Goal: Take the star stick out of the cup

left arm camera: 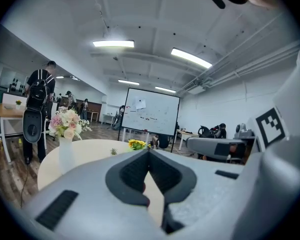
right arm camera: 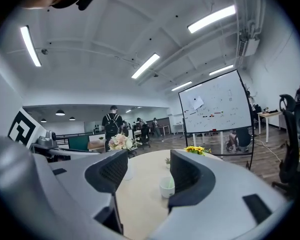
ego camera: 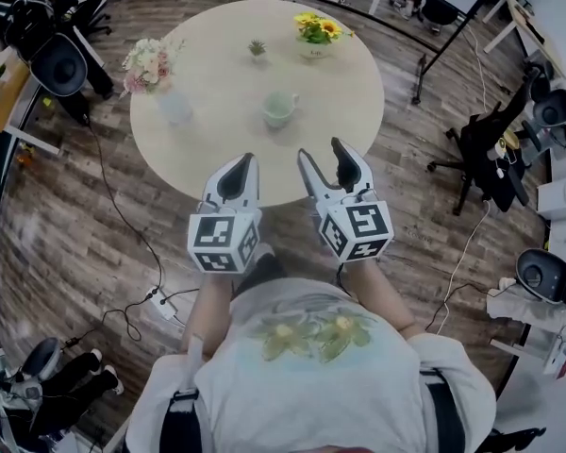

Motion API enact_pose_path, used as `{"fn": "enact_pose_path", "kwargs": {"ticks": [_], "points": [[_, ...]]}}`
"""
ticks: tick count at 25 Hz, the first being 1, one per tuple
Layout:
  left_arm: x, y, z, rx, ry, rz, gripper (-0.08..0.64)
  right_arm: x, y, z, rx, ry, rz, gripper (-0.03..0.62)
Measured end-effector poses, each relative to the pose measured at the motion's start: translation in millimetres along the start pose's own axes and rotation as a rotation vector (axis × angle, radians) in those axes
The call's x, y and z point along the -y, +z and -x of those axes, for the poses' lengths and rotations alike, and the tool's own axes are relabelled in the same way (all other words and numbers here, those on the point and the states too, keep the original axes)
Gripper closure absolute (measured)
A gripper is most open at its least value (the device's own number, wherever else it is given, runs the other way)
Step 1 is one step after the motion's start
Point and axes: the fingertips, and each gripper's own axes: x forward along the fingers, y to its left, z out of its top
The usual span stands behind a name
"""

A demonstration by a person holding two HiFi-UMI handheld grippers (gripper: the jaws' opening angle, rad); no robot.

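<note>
A pale cup point(ego camera: 280, 109) stands near the middle of the round wooden table point(ego camera: 217, 159). In the right gripper view the cup point(right arm camera: 167, 188) shows between the jaws but far off, with a pale green piece point(right arm camera: 172, 183) in it, too small to make out. My right gripper point(ego camera: 323, 157) hovers over the table's near edge, jaws wide open and nothing between them point(right arm camera: 148, 156). My left gripper point(ego camera: 239, 165) is beside it, also short of the cup, with its jaw tips touching point(left arm camera: 149, 153) and nothing held.
On the table are a vase of pink flowers point(ego camera: 156, 69) at the left, a small plant point(ego camera: 257, 50) and a sunflower pot point(ego camera: 316, 34) at the back. A whiteboard frame point(ego camera: 434, 36) and an office chair point(ego camera: 491, 149) stand to the right. A power strip point(ego camera: 163, 303) lies on the floor.
</note>
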Motion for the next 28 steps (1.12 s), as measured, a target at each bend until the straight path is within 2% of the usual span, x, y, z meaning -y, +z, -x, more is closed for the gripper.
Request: {"fn": "enact_pose_path", "kwargs": {"ticks": [7, 18, 28], "points": [[-30, 6, -12, -0.002, -0.046, -0.002, 0.558, -6, -5, -29, -0.011, -0.049, -0.008, 0.334], [-49, 5, -25, -0.030, -0.110, -0.013, 0.558, -3, -16, -52, -0.032, -0.101, -0.045, 0.334], [-60, -4, -35, -0.054, -0.103, 0.000, 0.558, 6, -26, -67, -0.063, -0.102, -0.055, 0.334]]}}
